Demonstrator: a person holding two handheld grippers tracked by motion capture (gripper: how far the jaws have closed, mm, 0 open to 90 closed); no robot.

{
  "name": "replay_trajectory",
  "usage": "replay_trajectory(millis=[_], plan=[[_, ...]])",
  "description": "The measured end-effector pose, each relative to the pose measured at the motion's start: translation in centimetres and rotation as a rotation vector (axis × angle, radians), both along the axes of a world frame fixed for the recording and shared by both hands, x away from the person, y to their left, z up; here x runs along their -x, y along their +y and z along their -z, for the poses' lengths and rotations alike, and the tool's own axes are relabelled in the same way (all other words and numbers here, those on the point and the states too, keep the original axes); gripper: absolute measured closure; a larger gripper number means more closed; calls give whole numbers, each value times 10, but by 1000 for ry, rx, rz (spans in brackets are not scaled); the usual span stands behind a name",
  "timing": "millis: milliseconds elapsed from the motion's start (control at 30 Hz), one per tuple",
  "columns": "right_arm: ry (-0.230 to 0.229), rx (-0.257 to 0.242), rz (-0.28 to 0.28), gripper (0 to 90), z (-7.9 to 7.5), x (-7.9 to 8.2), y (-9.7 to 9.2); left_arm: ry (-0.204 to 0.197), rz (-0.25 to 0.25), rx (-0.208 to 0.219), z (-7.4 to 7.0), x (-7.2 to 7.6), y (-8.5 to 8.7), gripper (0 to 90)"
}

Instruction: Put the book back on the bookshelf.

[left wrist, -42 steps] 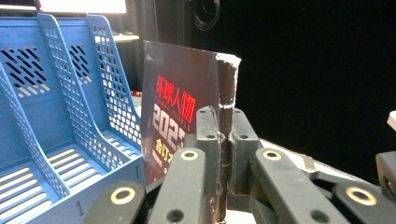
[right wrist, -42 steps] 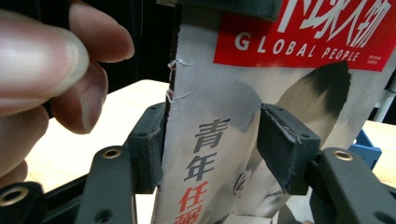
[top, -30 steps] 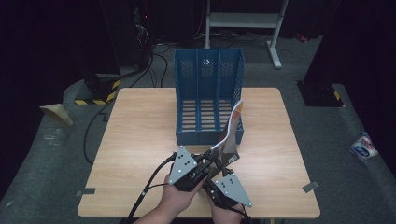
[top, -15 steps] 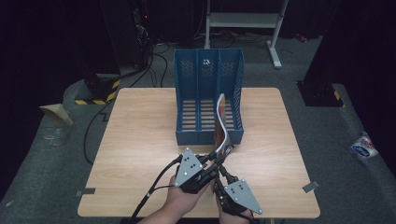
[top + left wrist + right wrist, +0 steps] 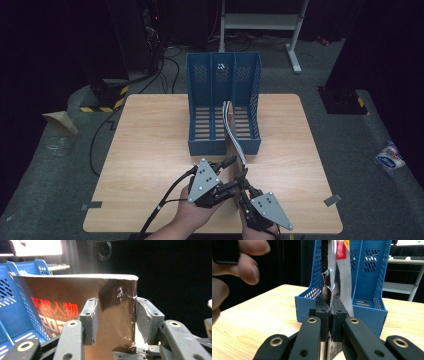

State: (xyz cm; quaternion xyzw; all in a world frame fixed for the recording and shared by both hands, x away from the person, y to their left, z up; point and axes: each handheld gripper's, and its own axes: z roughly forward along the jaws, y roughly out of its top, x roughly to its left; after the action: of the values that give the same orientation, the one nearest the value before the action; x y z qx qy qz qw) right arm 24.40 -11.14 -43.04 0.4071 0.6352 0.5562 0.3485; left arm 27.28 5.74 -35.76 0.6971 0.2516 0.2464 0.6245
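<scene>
Handover step: right tongs (image 5: 329,315) clamped on the magazine's (image 5: 232,127) near edge; left tongs (image 5: 116,322) have just been opening, pads apart around it. Magazine stands half inside the blue file rack (image 5: 205,85) on the counter (image 5: 150,150). Next, probably: push it fully into the slot.

A light wooden table (image 5: 150,165) sits square on grey carpet. At its far middle stands a blue three-slot file rack (image 5: 202,112), open fronts facing the near edge. A magazine (image 5: 231,131) stands on edge in the rack's right-hand part, its near end sticking out over the bare wood.
</scene>
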Motion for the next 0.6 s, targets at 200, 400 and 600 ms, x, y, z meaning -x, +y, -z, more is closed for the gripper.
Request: replay_trajectory(millis=[200, 400, 600], plan=[[9, -24, 7, 868, 0, -3, -6, 0, -21, 46, -9, 1, 15, 509], [12, -25, 9, 868, -1, -3, -9, 27, -69, 48, -9, -7, 35, 507], [17, -28, -2, 868, -3, -3, -12, 71, -131, -5, 10, -22, 56, 496]])
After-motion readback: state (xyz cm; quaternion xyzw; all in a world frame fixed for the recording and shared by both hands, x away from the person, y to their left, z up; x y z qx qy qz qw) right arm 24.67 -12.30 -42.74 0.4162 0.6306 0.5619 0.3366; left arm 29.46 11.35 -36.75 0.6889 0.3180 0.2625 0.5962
